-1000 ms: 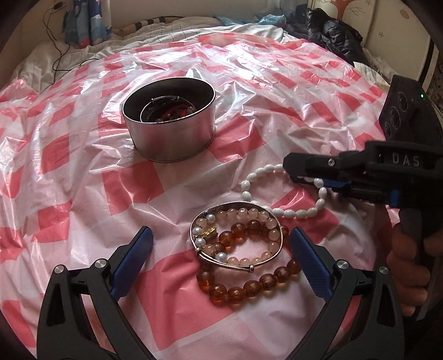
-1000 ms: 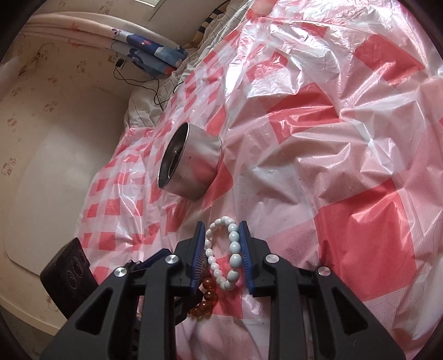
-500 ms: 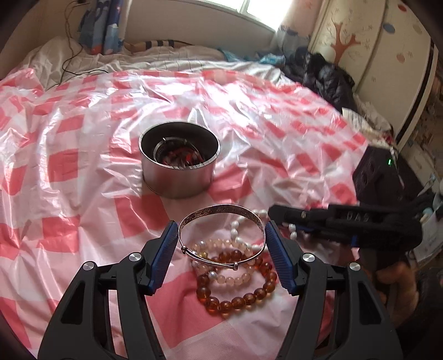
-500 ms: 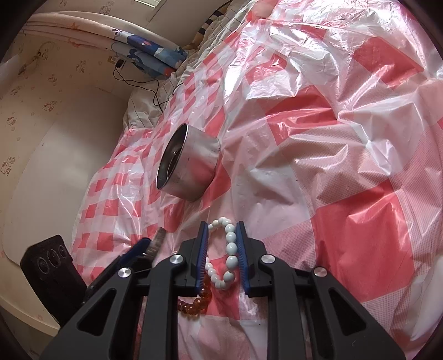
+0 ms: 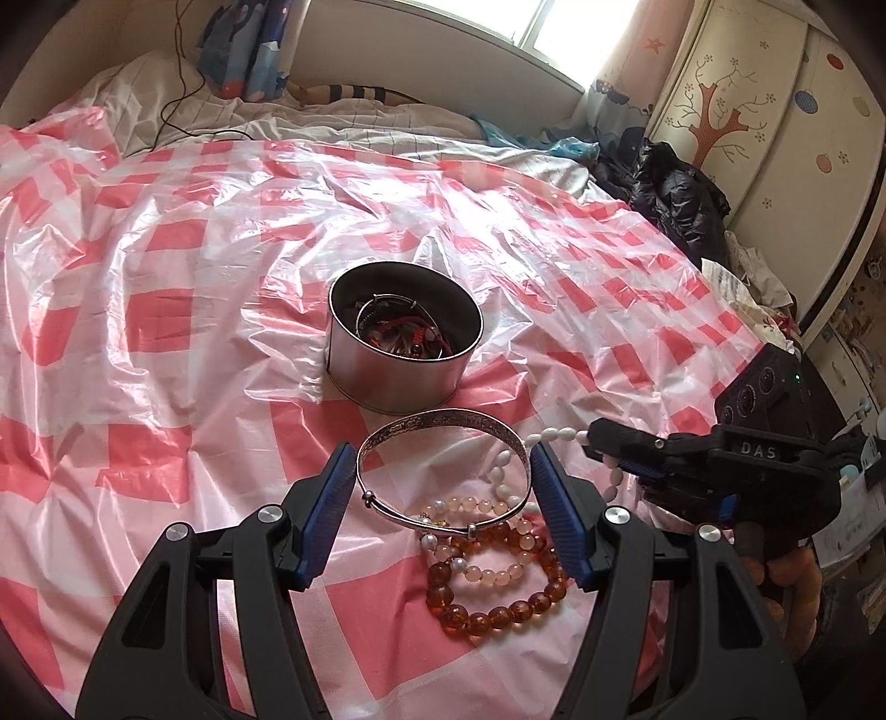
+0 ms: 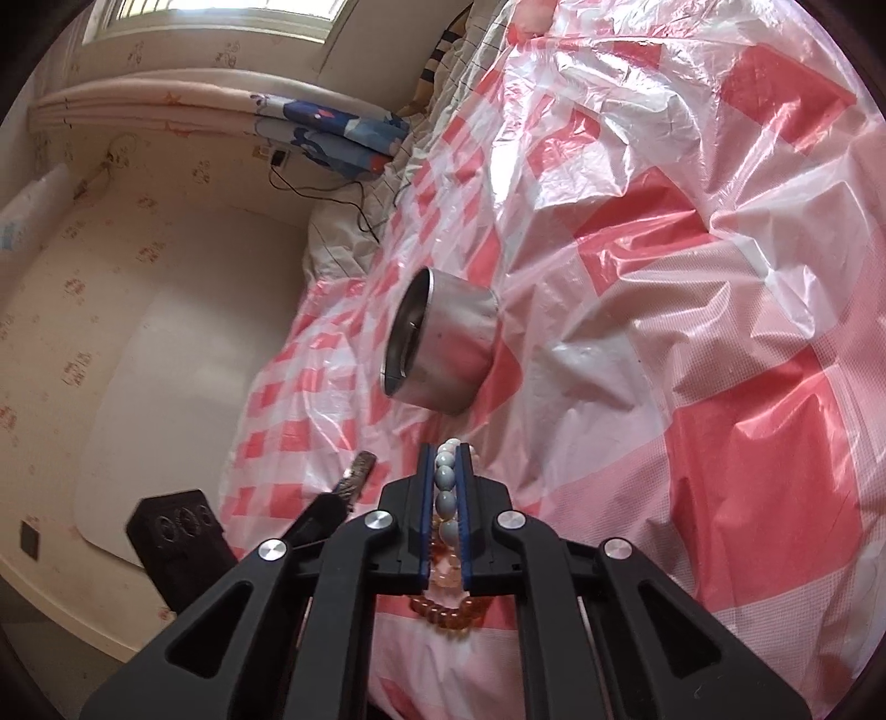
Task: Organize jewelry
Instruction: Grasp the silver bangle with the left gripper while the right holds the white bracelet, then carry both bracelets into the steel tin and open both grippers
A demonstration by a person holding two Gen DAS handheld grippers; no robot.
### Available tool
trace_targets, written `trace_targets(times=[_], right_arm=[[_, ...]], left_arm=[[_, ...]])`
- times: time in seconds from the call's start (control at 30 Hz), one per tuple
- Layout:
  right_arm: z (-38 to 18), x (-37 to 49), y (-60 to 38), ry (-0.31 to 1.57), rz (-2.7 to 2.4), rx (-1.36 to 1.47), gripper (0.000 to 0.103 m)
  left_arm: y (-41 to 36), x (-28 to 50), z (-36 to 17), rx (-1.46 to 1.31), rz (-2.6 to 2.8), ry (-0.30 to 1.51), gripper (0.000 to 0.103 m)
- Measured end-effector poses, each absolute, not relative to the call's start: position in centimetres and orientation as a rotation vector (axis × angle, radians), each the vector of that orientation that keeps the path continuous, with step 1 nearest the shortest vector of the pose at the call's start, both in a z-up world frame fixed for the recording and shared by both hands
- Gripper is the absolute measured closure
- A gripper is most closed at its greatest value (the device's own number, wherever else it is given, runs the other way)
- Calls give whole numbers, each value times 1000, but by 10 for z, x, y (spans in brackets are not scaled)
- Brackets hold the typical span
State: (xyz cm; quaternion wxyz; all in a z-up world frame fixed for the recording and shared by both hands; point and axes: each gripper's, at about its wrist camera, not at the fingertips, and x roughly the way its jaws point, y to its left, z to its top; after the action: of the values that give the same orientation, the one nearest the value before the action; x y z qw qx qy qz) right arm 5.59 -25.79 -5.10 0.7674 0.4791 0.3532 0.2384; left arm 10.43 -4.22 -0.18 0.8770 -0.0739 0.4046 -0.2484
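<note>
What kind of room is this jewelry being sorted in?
Most likely a bedroom: the work surface is a bed covered with a checked plastic sheet, with a painted wardrobe and a window behind.

My left claw [image 5: 443, 487] is black with blue pads, and the bangle [image 5: 440, 471] in it is silver with an engraved pattern along its band. My right claw [image 6: 444, 498], black with the same blue pads, pinches white oval beads [image 6: 444, 482]. On the bed lies a glossy plastic sheet [image 5: 183, 310] checked in red and white. The tin [image 5: 404, 354] is plain grey metal with red cords inside. Amber-brown beads [image 5: 498, 603] and pale peach beads [image 5: 487, 559] lie together. The wardrobe [image 5: 775, 111] is cream with an orange tree motif.
</note>
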Motion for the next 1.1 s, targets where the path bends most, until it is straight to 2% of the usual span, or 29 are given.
trace_targets(times=[0.27, 0.5, 0.87, 0.97, 1.1], right_arm=[[-26, 55, -263, 672, 580, 1062, 95], [-9, 67, -269, 636, 605, 1075, 95], [23, 125, -263, 626, 629, 1016, 95], [24, 143, -254, 642, 638, 1000, 95], [19, 162, -238, 676, 660, 1012, 95]], left_arm=[[-40, 108, 13, -157, -504, 783, 42], [-52, 141, 24, -140, -482, 752, 42], [-87, 214, 6, -26, -421, 799, 41], [-76, 221, 5, -80, -399, 826, 41], [-57, 217, 17, -153, -389, 805, 33]])
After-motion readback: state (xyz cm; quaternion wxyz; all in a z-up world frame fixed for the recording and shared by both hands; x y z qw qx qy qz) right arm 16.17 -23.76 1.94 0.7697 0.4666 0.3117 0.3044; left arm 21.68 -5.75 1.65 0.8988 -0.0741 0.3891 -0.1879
